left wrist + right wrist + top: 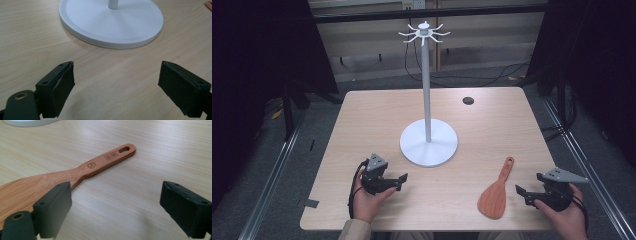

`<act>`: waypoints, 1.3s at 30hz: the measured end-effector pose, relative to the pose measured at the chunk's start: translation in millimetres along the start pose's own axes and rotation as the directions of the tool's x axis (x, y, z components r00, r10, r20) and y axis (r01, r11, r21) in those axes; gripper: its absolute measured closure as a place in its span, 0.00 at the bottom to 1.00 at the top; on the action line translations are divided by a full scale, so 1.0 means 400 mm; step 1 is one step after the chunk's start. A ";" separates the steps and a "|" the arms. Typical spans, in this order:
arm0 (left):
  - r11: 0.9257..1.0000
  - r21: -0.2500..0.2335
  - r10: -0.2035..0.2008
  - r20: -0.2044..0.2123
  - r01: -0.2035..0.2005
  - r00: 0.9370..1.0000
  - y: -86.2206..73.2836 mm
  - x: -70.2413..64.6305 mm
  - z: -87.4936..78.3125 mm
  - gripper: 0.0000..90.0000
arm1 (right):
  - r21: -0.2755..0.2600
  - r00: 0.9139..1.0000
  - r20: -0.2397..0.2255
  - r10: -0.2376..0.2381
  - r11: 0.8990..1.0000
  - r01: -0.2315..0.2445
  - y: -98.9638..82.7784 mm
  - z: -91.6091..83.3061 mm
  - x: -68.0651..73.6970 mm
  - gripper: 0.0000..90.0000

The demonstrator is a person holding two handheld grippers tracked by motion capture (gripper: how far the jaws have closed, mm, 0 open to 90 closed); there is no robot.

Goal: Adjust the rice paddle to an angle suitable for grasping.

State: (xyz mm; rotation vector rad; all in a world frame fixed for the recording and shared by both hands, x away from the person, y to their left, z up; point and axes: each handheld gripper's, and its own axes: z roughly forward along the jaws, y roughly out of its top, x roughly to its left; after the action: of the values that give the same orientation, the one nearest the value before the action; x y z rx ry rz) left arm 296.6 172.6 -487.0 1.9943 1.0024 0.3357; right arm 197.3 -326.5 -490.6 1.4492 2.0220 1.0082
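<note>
A white hook stand (428,140) rises mid-surface; a dark round hole (468,100) (small) sits near the far edge.

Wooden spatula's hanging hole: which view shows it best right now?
The right gripper view: the wooden spatula lies close up, its handle slot sharp. The high view shows the whole spatula small, the hole barely visible. The left gripper view catches just an orange sliver at its edge.

Round logo and two small boxed marks on wooden spatula (75,173) handle, unreadable
</note>
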 end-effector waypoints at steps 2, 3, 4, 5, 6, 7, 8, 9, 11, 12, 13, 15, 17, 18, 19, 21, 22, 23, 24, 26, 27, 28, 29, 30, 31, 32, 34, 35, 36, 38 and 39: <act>1.000 -0.002 -0.002 -0.001 0.002 1.000 0.001 -0.001 -0.002 0.15 | 0.006 1.000 0.001 -0.004 1.000 0.004 0.003 0.004 0.001 0.17; 1.000 -0.002 -0.002 -0.001 0.002 1.000 0.001 -0.001 -0.002 0.15 | 0.004 1.000 -0.005 -0.006 1.000 0.006 0.005 0.005 0.002 0.20; 1.000 -0.005 0.002 0.008 -0.002 1.000 0.002 -0.001 -0.002 0.15 | 0.004 1.000 -0.005 -0.006 1.000 0.006 0.005 0.005 0.002 0.20; 1.000 -0.008 0.003 0.004 -0.003 1.000 0.003 -0.003 -0.004 0.15 | 0.001 1.000 -0.014 -0.014 1.000 0.014 0.009 0.007 0.004 0.25; 1.000 -0.012 0.002 0.010 -0.001 1.000 0.003 -0.004 -0.004 0.15 | 0.002 1.000 -0.010 -0.025 1.000 0.025 0.020 0.010 0.011 0.35; 1.000 -0.012 0.002 0.010 -0.001 1.000 0.003 -0.004 -0.004 0.15 | 0.003 0.999 -0.009 -0.033 0.999 0.033 0.025 0.011 0.013 0.42; 1.000 -0.013 0.005 0.010 -0.005 1.000 0.003 -0.004 -0.007 0.15 | 0.005 0.999 -0.010 -0.045 0.999 0.045 0.033 0.013 0.017 0.48; 1.000 -0.015 0.004 0.011 -0.004 1.000 0.003 -0.005 -0.008 0.15 | 0.007 0.999 -0.007 -0.051 0.999 0.051 0.038 0.015 0.019 0.55; 1.000 -0.013 0.009 0.015 -0.009 1.000 0.003 -0.004 -0.009 0.15 | 0.016 0.998 -0.004 -0.059 0.998 0.059 0.046 0.019 0.021 0.61; 1.000 -0.016 0.013 0.014 -0.013 1.000 0.003 -0.006 -0.011 0.15 | 0.019 0.998 0.003 -0.058 0.998 0.058 0.056 0.029 0.017 0.74; 1.000 -0.016 0.013 0.014 -0.013 1.000 0.003 -0.006 -0.011 0.15 | 0.019 0.998 0.003 -0.058 0.998 0.058 0.056 0.029 0.017 0.74; 1.000 -0.015 0.022 0.016 -0.022 1.000 0.002 -0.009 -0.010 0.15 | 0.034 0.998 0.008 -0.066 0.997 0.065 0.071 0.045 0.015 0.85; 1.000 -0.010 0.026 0.021 -0.025 0.999 0.000 -0.010 -0.009 0.15 | 0.057 0.997 0.017 -0.072 0.996 0.071 0.076 0.059 0.013 0.90; 1.000 -0.007 0.029 0.018 -0.028 0.999 -0.002 -0.009 -0.009 0.16 | 0.071 0.997 0.026 -0.070 0.995 0.068 0.077 0.067 0.014 0.92; 0.999 0.001 0.036 0.016 -0.036 0.999 -0.003 -0.008 -0.009 0.16 | 0.084 0.997 0.027 -0.072 0.994 0.070 0.077 0.075 0.011 0.93; 0.999 0.000 0.037 0.015 -0.037 0.999 -0.004 -0.008 -0.010 0.16 | 0.098 0.998 0.025 -0.063 0.993 0.060 0.075 0.091 0.006 0.95; 0.999 -0.002 0.036 0.014 -0.036 0.999 -0.004 -0.008 -0.010 0.15 | 0.100 0.998 0.025 -0.064 0.993 0.061 0.074 0.095 0.005 0.95; 0.999 -0.002 0.036 0.014 -0.036 0.999 -0.004 -0.008 -0.010 0.16 | 0.102 0.998 0.026 -0.063 0.993 0.060 0.075 0.099 0.005 0.95; 0.999 -0.003 0.039 0.015 -0.039 0.999 -0.004 -0.008 -0.012 0.16 | 0.102 0.998 0.026 -0.063 0.993 0.060 0.075 0.099 0.005 0.95; 0.999 -0.005 0.038 0.015 -0.038 0.999 -0.004 -0.007 -0.014 0.15 | 0.104 0.998 0.020 -0.065 0.993 0.062 0.081 0.112 0.007 0.95; 0.999 -0.006 0.036 0.017 -0.036 0.999 -0.005 -0.007 -0.015 0.16 | 0.110 0.998 0.024 -0.063 0.992 0.060 0.083 0.115 0.009 0.95; 0.999 -0.006 0.036 0.017 -0.036 0.999 -0.005 -0.007 -0.015 0.16 | 0.110 0.998 0.024 -0.063 0.992 0.060 0.083 0.115 0.009 0.95; 0.999 -0.007 0.037 0.013 -0.037 0.999 -0.005 -0.007 -0.016 0.16 | 0.113 0.998 0.024 -0.065 0.992 0.062 0.088 0.119 0.011 0.95; 0.999 -0.008 0.037 0.014 -0.037 0.999 -0.004 -0.008 -0.016 0.16 | 0.112 0.998 0.018 -0.067 0.992 0.065 0.099 0.129 0.012 0.95; 0.999 -0.010 0.040 0.014 -0.040 0.999 -0.003 -0.009 -0.018 0.16 | 0.111 0.997 0.018 -0.073 0.991 0.070 0.103 0.132 0.013 0.95; 0.999 -0.013 0.039 0.016 -0.039 0.999 -0.004 -0.009 -0.019 0.15 | 0.115 0.997 0.018 -0.070 0.991 0.068 0.107 0.134 0.014 0.95; 0.999 -0.016 0.037 0.018 -0.037 0.999 -0.004 -0.009 -0.019 0.16 | 0.119 0.996 0.020 -0.083 0.990 0.080 0.110 0.137 0.014 0.95; 0.999 -0.016 0.038 0.012 -0.037 0.999 -0.005 -0.006 -0.023 0.16 | 0.123 0.997 0.017 -0.080 0.989 0.078 0.116 0.143 0.018 0.95; 0.999 -0.019 0.033 0.014 -0.033 0.999 -0.006 -0.005 -0.024 0.16 | 0.130 0.997 0.030 -0.071 0.989 0.067 0.118 0.144 0.022 0.95; 0.999 -0.025 0.022 0.008 -0.022 1.000 -0.007 -0.003 -0.027 0.16 | 0.130 0.997 0.038 -0.061 0.990 0.056 0.120 0.142 0.018 0.96; 0.999 -0.023 0.026 0.010 -0.025 1.000 -0.007 0.000 -0.030 0.16 | 0.131 0.997 0.044 -0.056 0.990 0.050 0.119 0.139 0.015 0.97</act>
State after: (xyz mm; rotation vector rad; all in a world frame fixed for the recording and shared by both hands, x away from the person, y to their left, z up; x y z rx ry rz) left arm 288.4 180.3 -482.2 1.9872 0.9630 0.3488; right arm 263.9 -295.5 -488.6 1.4623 2.1140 0.8264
